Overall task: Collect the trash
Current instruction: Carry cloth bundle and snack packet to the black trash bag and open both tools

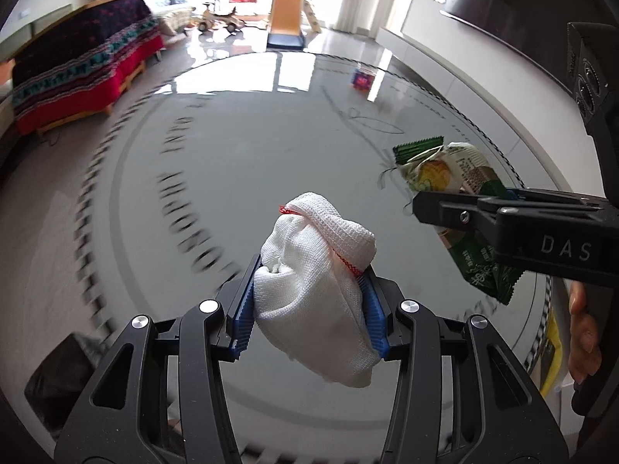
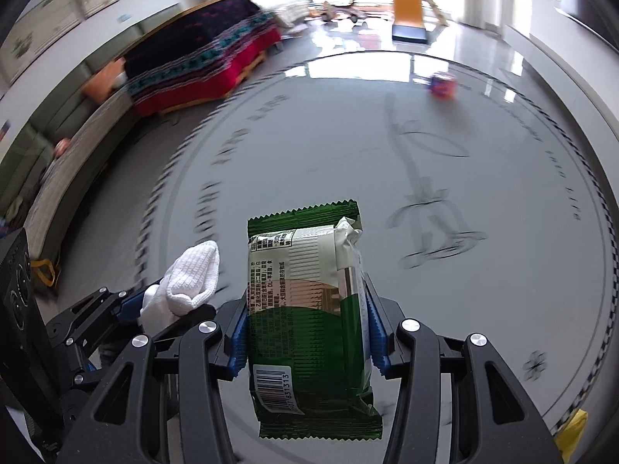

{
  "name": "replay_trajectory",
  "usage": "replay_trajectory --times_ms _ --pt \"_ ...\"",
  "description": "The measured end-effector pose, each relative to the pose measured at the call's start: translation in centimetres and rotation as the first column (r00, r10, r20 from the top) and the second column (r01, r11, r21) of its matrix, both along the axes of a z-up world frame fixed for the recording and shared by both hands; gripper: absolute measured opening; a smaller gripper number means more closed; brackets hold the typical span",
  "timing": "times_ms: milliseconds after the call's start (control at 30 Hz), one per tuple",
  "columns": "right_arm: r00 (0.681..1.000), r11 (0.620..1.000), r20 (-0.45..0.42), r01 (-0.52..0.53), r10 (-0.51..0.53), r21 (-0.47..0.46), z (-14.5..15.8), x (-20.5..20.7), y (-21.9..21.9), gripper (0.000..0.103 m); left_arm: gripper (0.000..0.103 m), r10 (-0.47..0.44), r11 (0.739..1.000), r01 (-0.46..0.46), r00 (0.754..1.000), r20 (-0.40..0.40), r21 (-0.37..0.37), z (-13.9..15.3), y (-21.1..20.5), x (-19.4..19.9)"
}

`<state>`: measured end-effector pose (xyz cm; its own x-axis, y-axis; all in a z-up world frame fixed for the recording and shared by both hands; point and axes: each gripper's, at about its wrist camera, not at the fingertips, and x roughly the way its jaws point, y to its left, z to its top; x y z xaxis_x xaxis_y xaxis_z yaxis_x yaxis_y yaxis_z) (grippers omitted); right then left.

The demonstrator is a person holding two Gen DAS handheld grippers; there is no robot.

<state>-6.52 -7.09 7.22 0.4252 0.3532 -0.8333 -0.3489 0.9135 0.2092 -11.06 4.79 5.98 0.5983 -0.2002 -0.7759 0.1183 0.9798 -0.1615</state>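
Note:
My left gripper is shut on a crumpled white knit cloth with a red stitched edge, held above a round grey glass table. The right gripper is shut on a green and white snack packet, upright between its blue pads, barcode at the bottom. In the left wrist view the right gripper comes in from the right with the packet hanging in it. In the right wrist view the left gripper shows at the lower left with the cloth. Both views are motion-blurred.
A small purple and red cube lies at the table's far edge. A bench with a dark and red patterned blanket stands left. Beyond are an orange toy slide and ride-on toys. Something yellow shows past the table's near right rim.

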Motion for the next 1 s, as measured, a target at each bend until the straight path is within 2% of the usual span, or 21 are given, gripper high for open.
replay_trajectory --times_ms 233,367,433,567,767,867,900,933,967,1000 --pt "0.983 0.983 0.012 -0.184 0.183 0.016 0.2 -6.1 8.8 0.05 0.047 0.137 0.99 -0.137 0.99 0.037 0.008 -0.2 6.8 -6.8" --pt "0.954 0.954 0.008 -0.299 0.299 0.016 0.1 -9.5 14.0 0.05 0.047 0.239 0.971 -0.24 0.97 0.041 0.018 -0.7 11.0 -10.9" --pt "0.932 0.932 0.005 -0.362 0.362 0.008 -0.1 -11.4 17.0 0.05 0.047 0.303 0.952 -0.304 0.952 0.04 0.022 -1.0 13.3 -13.1" --pt "0.887 0.887 -0.018 -0.462 0.462 0.003 -0.7 -14.2 21.7 0.05 0.047 0.431 0.902 -0.432 0.902 0.027 0.023 -2.2 17.7 -17.3" --pt "0.816 0.817 -0.053 -0.576 0.575 0.003 -1.9 -18.1 28.3 0.05 0.047 0.602 0.799 -0.6 0.798 -0.046 0.046 -5.3 23.6 -22.3" --pt "0.786 0.79 -0.085 -0.613 0.613 0.03 -2.8 -19.2 31.6 0.051 0.048 0.651 0.759 -0.65 0.755 -0.074 0.048 -6.5 25.6 -24.0" --pt "0.775 0.78 -0.093 -0.625 0.626 0.038 -3.0 -19.5 32.4 0.054 0.057 0.67 0.742 -0.669 0.737 -0.085 0.052 -6.9 26.3 -24.5" --pt "0.756 0.762 -0.103 -0.646 0.647 0.041 -3.3 -19.9 33.4 0.057 0.081 0.687 0.727 -0.684 0.72 -0.096 0.061 -7.2 26.8 -24.9" --pt "0.745 0.751 -0.106 -0.66 0.659 0.028 -3.5 -20.4 34.2 0.066 0.096 0.717 0.697 -0.712 0.689 -0.103 0.086 -7.5 27.5 -25.3" --pt "0.75 0.754 -0.092 -0.657 0.655 0.005 -3.6 -20.7 35.0 0.072 0.097 0.742 0.671 -0.735 0.664 -0.098 0.101 -7.5 27.8 -25.9"
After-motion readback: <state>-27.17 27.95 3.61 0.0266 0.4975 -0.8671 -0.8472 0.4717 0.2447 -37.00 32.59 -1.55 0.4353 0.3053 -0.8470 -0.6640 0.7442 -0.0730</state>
